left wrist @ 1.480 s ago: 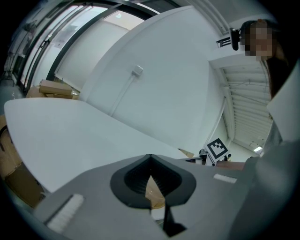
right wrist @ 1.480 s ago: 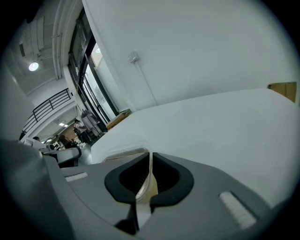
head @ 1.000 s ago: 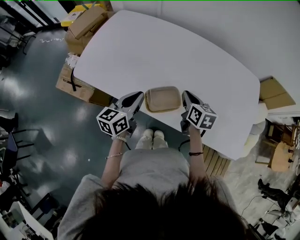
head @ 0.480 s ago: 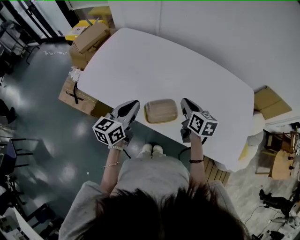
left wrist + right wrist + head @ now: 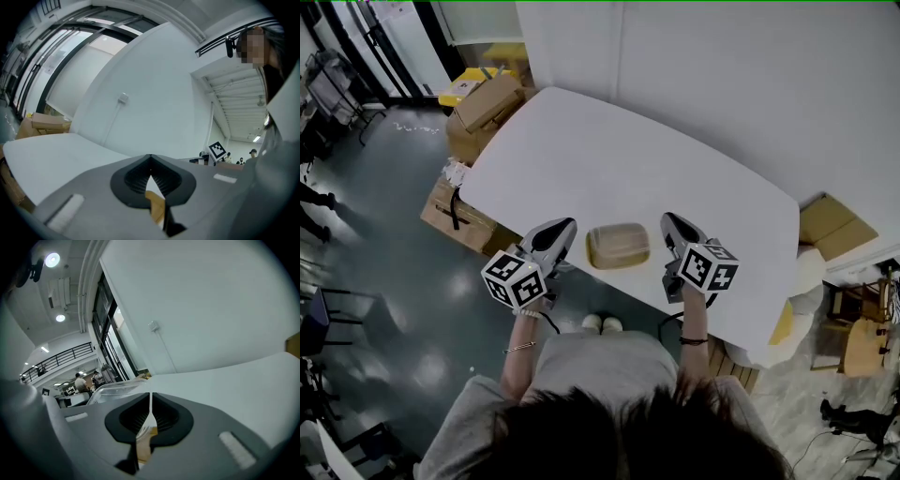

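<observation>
**Tan container held between two grippers at the surface's near edge**

The tan container [image 5: 618,246] sits between the two grippers, at the near edge of the white surface [image 5: 609,159]; the left gripper [image 5: 565,228] has its jaws together on the container's left rim, a tan sliver showing between them; the right gripper [image 5: 668,223] has its jaws pressed on the right rim, with the clear lid [image 5: 112,389] just beside them; cardboard boxes [image 5: 483,94] stand on the floor past the surface's far left corner.
</observation>
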`<state>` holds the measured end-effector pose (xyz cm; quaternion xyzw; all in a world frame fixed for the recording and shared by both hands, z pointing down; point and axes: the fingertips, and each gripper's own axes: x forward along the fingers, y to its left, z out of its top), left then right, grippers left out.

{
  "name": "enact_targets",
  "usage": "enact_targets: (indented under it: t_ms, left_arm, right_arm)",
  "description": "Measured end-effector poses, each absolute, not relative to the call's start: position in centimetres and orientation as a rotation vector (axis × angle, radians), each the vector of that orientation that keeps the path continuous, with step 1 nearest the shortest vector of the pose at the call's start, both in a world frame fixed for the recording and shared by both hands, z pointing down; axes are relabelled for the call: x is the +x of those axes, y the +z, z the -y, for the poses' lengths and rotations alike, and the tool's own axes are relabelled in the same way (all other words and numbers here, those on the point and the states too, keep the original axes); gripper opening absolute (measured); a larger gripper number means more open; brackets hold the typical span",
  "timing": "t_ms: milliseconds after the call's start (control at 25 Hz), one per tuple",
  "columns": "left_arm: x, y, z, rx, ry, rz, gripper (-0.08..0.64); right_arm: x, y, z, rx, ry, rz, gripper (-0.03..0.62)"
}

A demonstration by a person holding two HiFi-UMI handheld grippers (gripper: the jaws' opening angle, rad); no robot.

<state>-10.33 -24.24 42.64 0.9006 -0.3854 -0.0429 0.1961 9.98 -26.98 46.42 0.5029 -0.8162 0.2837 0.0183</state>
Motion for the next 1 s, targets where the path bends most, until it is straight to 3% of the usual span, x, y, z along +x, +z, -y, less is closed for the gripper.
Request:
enact_targets:
  t_ms: [1000]
  left_arm:
    - [-9.7, 36.9, 21.5, 2.643, -0.242, 1.136, -0.005]
  right_arm:
    - [10.6, 38.6, 24.6, 1.406, 0.74, 2.815, 0.031]
